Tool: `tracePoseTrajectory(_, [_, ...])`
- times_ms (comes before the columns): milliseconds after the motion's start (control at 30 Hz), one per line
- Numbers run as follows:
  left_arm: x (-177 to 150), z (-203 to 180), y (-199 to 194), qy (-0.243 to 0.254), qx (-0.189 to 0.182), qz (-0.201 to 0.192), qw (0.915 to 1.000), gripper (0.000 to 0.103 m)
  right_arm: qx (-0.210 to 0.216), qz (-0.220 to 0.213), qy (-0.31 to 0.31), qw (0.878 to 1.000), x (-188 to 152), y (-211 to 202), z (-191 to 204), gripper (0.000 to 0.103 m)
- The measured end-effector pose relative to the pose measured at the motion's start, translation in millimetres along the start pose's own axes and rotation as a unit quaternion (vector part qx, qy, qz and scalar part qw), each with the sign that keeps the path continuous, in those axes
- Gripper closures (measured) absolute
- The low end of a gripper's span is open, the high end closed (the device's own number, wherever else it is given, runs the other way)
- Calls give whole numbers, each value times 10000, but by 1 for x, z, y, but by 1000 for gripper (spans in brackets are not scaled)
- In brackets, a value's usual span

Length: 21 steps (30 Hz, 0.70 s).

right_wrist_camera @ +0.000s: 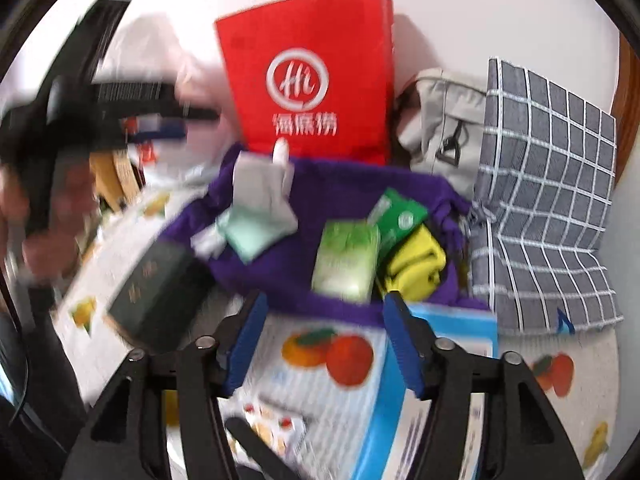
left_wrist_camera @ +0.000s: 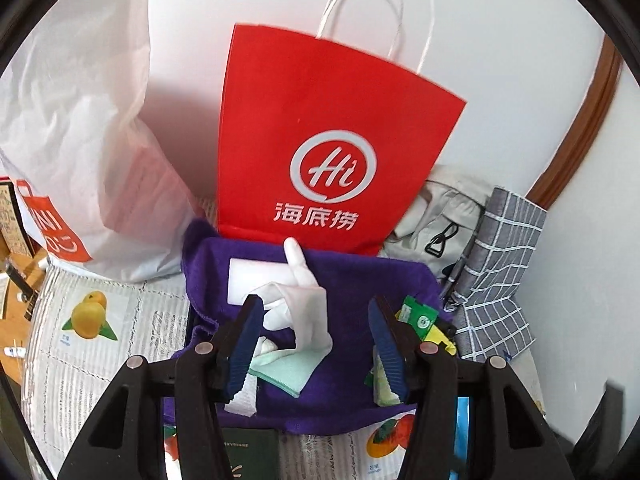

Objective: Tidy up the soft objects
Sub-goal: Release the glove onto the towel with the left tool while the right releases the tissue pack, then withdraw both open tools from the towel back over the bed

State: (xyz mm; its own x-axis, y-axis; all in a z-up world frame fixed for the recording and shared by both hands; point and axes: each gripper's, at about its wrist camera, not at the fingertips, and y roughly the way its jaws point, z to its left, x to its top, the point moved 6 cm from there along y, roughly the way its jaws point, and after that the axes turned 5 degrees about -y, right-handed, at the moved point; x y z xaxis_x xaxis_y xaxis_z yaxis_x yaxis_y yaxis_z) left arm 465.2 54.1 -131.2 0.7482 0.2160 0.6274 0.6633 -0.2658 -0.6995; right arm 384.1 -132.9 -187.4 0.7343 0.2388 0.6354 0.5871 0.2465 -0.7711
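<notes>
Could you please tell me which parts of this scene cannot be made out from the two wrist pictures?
- Right wrist view: motion blur smears the green pack; its print is unreadable.
- Left wrist view: the left tongs cover part of the mint cloth and the purple towel.
- Left wrist view: the dark green book is cut off by the bottom edge.
- Both views: the red bag's contents are hidden by its front.

Red paper bag (left_wrist_camera: 320, 132) — dark book (right_wrist_camera: 156, 292) nr. front
</notes>
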Motion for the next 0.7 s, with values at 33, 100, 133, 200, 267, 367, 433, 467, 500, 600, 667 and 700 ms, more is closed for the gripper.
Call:
tracePoseTrajectory(33, [1, -1, -3, 21, -20, -20, 10000, 48, -30, 106, -90, 9999, -11, -1, 5, 54])
tracePoseTrajectory(100, [1, -4, -8, 71, -66, -53, 9999, 47, -8, 264, -144, 9995, -29, -1, 12, 58])
tracePoseTrajectory(133, [1, -6, -10, 108, -77, -62, 9999, 47, 12, 311, -152, 9994, -35, -2, 15, 58])
tracePoseTrajectory(200, [1, -11, -14, 194, -54, -81, 9998, 47, 53, 395, -123, 9991, -50, -6, 21, 58])
tracePoseTrajectory(267, [0, -15, -19, 259, -50, -117, 9996, 45, 126, 506, -159, 9985, -67, -9, 28, 58])
tracePoseTrajectory(367, [-1, -24, -27, 391, -87, -179, 9990, 42, 259, 599, -220, 9976, -89, -16, 39, 58])
tracePoseTrajectory(433, [-4, -31, -32, 525, -110, -203, 9984, 39, 318, 660, -236, 9970, -102, -19, 46, 58])
tracePoseTrajectory(467, [-7, -34, -34, 615, -110, -209, 9978, 38, 349, 681, -260, 9967, -107, -19, 49, 58])
tracePoseTrajectory(500, [-9, -37, -36, 679, -101, -209, 9974, 38, 361, 682, -318, 9965, -113, -20, 52, 58])
tracePoseTrajectory(600, [-19, -39, -42, 783, -19, -162, 9968, 38, 263, 663, -388, 9967, -122, -19, 54, 58])
tracePoseTrajectory(667, [-29, -35, -48, 786, 3, -130, 9968, 38, 206, 663, -393, 9968, -127, -17, 55, 58])
tracePoseTrajectory(700, [-36, -31, -50, 775, 42, -85, 9969, 38, 166, 663, -419, 9968, -129, -15, 55, 58])
